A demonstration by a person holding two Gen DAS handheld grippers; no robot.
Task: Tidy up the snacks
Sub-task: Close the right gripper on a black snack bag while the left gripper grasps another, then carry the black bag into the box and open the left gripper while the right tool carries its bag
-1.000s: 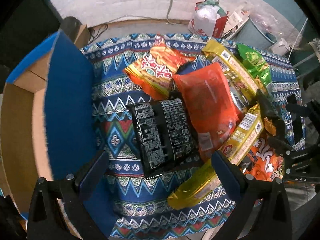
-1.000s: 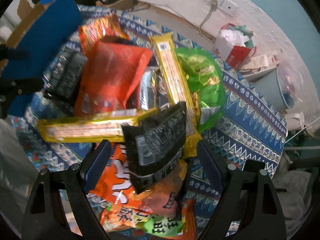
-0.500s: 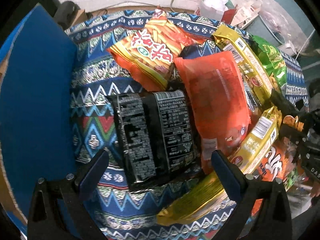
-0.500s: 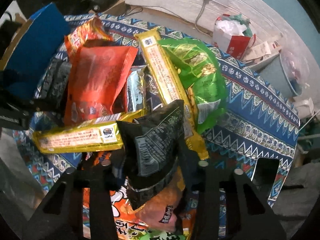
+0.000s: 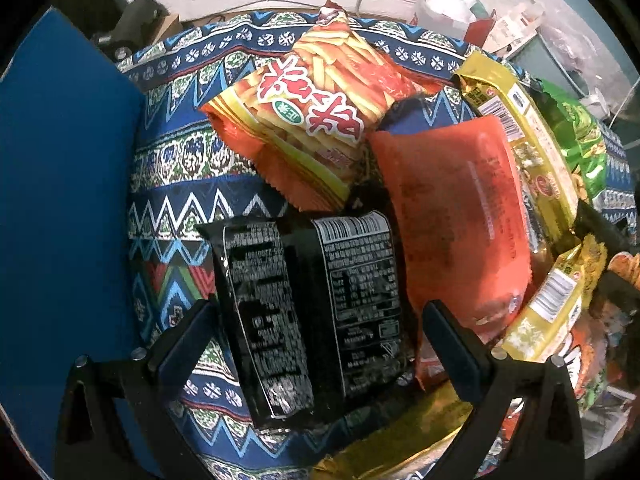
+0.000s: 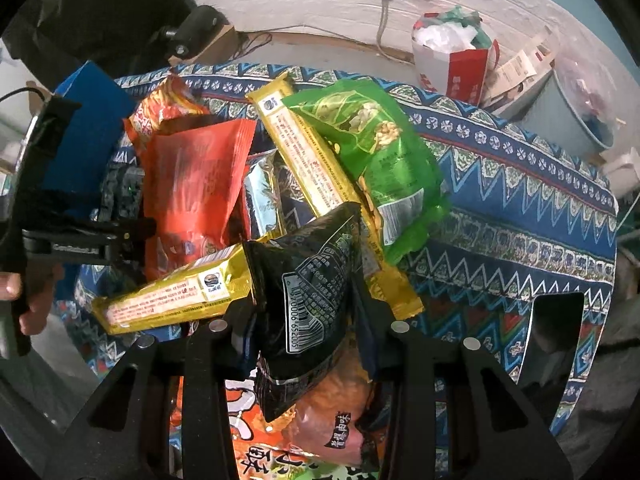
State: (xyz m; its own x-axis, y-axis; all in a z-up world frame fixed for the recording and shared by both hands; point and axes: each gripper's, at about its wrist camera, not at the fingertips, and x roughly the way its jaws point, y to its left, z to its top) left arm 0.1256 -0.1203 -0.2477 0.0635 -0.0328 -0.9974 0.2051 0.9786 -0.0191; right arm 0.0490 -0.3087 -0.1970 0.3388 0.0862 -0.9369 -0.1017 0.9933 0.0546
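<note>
A heap of snack packets lies on a patterned cloth (image 6: 520, 216). In the left wrist view a black packet (image 5: 304, 272) with white print lies flat between the fingers of my left gripper (image 5: 318, 312), which is open and straddles it without pressing. Beside it are an orange-red packet (image 5: 452, 220) and a fries packet (image 5: 312, 108). My right gripper (image 6: 308, 312) is shut on another black packet (image 6: 308, 272), pinching its lower part so it stands up over the heap. A green packet (image 6: 376, 152) and two long yellow packets (image 6: 316, 172) lie behind it.
A cardboard box with a blue flap (image 5: 60, 200) stands at the left edge of the cloth. A hand (image 6: 32, 304) holds the left gripper's handle at far left. Beyond the table are a paper bag (image 6: 452, 60), a pale bucket (image 6: 572, 108) and wall sockets.
My right gripper's jaws have closed from wide open onto the black packet. My left gripper has sunk toward the other black packet, which now fills the space between its fingers.
</note>
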